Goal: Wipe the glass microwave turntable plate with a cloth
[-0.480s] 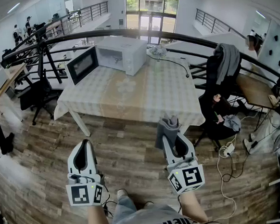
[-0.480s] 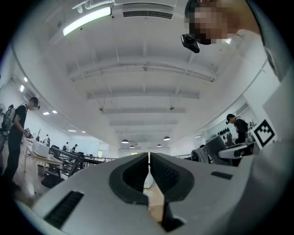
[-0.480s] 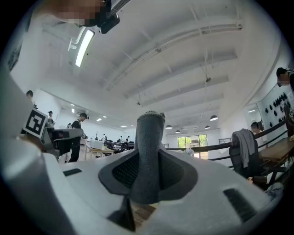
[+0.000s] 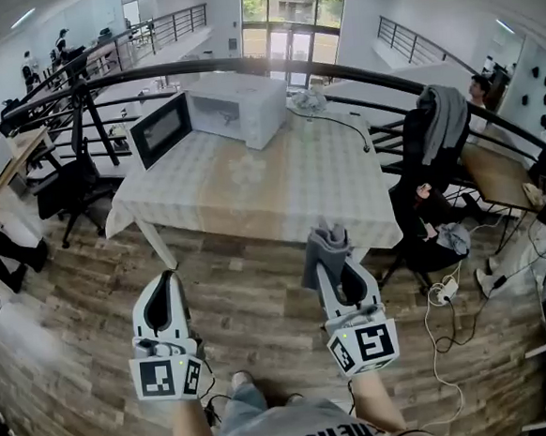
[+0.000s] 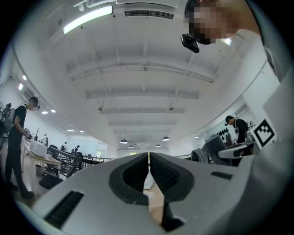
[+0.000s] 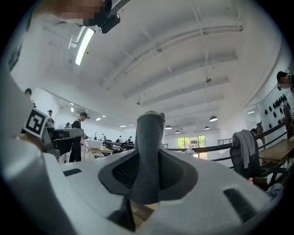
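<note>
A faint round glassy patch, probably the turntable plate [image 4: 248, 170], lies mid-table in the head view. Behind it stands a white microwave [image 4: 239, 104] with its door [image 4: 160, 127] swung open. Both grippers hang over the wooden floor, short of the table's near edge. My right gripper [image 4: 336, 262] is shut on a grey cloth [image 4: 325, 244], which sticks up between the jaws. In the right gripper view the cloth [image 6: 149, 137] stands upright in that gripper [image 6: 149, 172]. My left gripper [image 4: 168, 281] is shut with nothing in it; its jaws meet in the left gripper view [image 5: 148, 167].
The table [image 4: 338, 202] wears a checked tablecloth and a cable runs along its right side. A chair draped with clothes [image 4: 438, 124] stands to the right and a black office chair [image 4: 68, 186] to the left. A power strip [image 4: 443, 291] with cords lies on the floor. A curved railing runs behind.
A person at the left edge has stepped further into view. Both grippers stay almost where they were, and the cloth is still held.
</note>
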`<state>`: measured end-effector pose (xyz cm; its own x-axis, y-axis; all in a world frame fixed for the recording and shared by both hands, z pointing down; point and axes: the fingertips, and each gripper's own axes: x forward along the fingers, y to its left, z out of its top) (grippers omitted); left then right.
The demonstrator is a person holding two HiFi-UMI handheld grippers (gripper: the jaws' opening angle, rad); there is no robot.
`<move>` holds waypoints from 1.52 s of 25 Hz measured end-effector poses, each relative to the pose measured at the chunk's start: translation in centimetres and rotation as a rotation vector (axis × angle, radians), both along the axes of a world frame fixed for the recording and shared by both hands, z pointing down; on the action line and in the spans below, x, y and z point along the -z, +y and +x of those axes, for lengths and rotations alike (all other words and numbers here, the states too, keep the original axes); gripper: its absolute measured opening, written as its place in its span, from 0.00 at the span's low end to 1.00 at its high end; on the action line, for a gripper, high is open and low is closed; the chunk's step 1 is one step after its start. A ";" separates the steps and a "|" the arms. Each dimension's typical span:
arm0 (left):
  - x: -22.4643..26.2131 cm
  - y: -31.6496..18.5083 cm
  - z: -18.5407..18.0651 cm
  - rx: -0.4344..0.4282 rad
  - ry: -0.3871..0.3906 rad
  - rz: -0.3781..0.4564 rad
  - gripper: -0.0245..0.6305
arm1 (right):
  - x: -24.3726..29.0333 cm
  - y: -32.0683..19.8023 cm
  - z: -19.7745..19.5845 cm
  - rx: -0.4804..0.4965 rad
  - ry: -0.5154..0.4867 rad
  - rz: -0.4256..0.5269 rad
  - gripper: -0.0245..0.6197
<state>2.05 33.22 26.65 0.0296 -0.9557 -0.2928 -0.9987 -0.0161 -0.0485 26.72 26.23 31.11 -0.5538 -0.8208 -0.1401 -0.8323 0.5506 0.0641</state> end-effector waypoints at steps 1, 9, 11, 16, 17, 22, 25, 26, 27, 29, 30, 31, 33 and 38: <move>0.0 -0.3 -0.3 -0.002 0.000 0.000 0.06 | 0.0 -0.2 -0.3 -0.003 0.001 0.000 0.20; 0.4 -2.7 -3.3 -0.040 -0.016 0.012 0.06 | -0.3 -2.5 -2.3 -0.058 -0.036 -0.024 0.20; 0.4 -3.4 -4.4 -0.049 -0.026 0.018 0.06 | -0.4 -3.2 -3.3 -0.066 -0.044 -0.030 0.20; 0.8 -5.1 -7.6 -0.067 -0.031 0.039 0.06 | -0.5 -4.9 -6.3 -0.081 -0.057 -0.034 0.20; 0.9 -5.4 -8.3 -0.070 -0.032 0.042 0.06 | -0.4 -5.2 -7.0 -0.082 -0.059 -0.031 0.20; 1.0 -6.3 -10.8 -0.089 -0.047 0.043 0.06 | -0.3 -5.7 -9.9 -0.087 -0.068 -0.017 0.20; 0.4 -7.0 -12.0 -0.095 -0.033 0.036 0.06 | -0.4 -6.0 -11.1 -0.087 -0.072 -0.018 0.20; 0.2 -7.4 -12.2 -0.101 -0.026 0.032 0.06 | -0.5 -6.2 -11.3 -0.088 -0.070 -0.023 0.20; 0.1 -7.8 -12.3 -0.108 -0.024 0.029 0.06 | -0.6 -6.5 -11.4 -0.091 -0.066 -0.028 0.20; -0.3 -8.7 -12.4 -0.118 -0.023 0.023 0.06 | -1.0 -7.2 -11.6 -0.099 -0.060 -0.036 0.20; -0.5 -9.3 -12.6 -0.120 -0.021 0.019 0.06 | -1.2 -7.7 -11.7 -0.101 -0.058 -0.042 0.20; -0.8 -9.9 -12.8 -0.122 -0.018 0.014 0.06 | -1.6 -8.3 -11.9 -0.102 -0.055 -0.050 0.20; -1.3 -11.3 -13.3 -0.121 -0.011 0.002 0.06 | -2.2 -9.7 -12.4 -0.101 -0.050 -0.065 0.20; -1.6 -15.1 -14.7 -0.101 -0.007 0.000 0.06 | -2.5 -14.0 -13.9 -0.081 -0.038 -0.068 0.20</move>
